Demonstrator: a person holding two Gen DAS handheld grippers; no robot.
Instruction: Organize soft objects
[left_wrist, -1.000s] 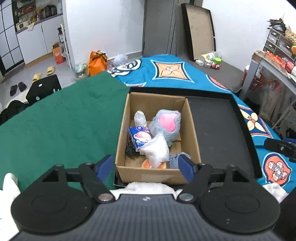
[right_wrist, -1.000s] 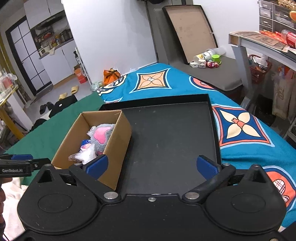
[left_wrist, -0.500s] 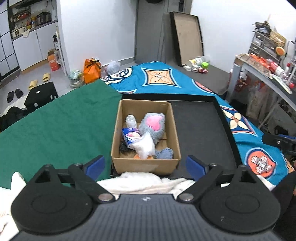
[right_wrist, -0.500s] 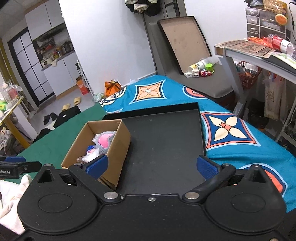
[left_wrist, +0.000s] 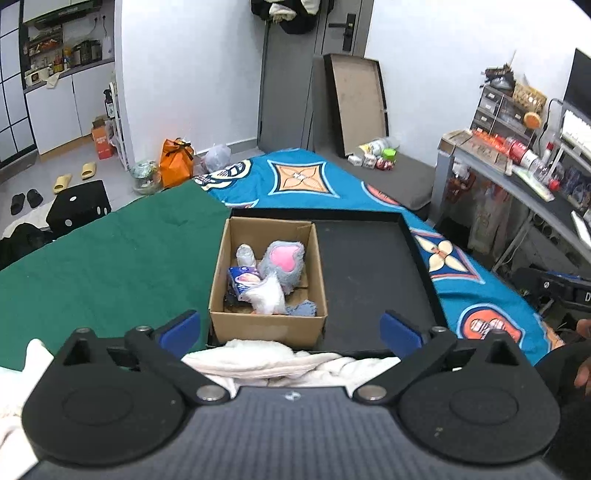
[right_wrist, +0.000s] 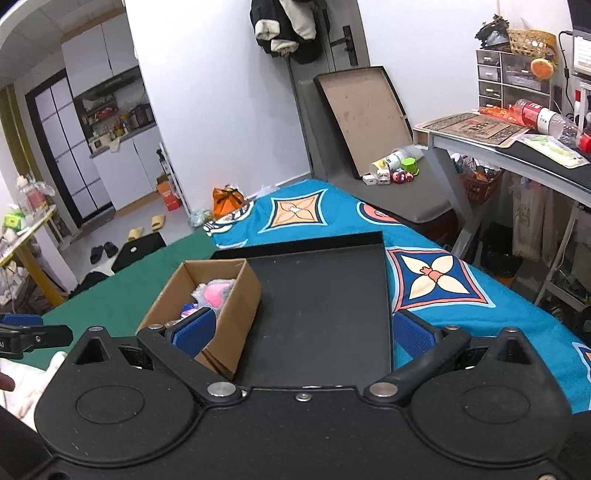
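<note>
Soft objects: all in the box, which sits in the left part of the tray on the bed.

Largest first: white cloth lies bunched at the tray's near edge, just below the left gripper; long axis runs left-right, i.e. across the jaw gap. Plush, grey w/ pink patch, sits at back-right of the box. White bag in front of it, blue packet at its left, small grey-blue piece in the near-right corner.

Key relation: box lies straight ahead of the left gripper, centred between its jaws; from the right gripper it is off to the left, its left finger overlapping the box wall in view. Left is the nearer, judged.

Jaws: both pairs spread wide, nothing held.

Vs 1 s ago: both grippers have pulled back & risen; box looks smaller, more of the room & white cloth shows. Box contents unchanged. Left jaws are wider apart than they were.
</note>
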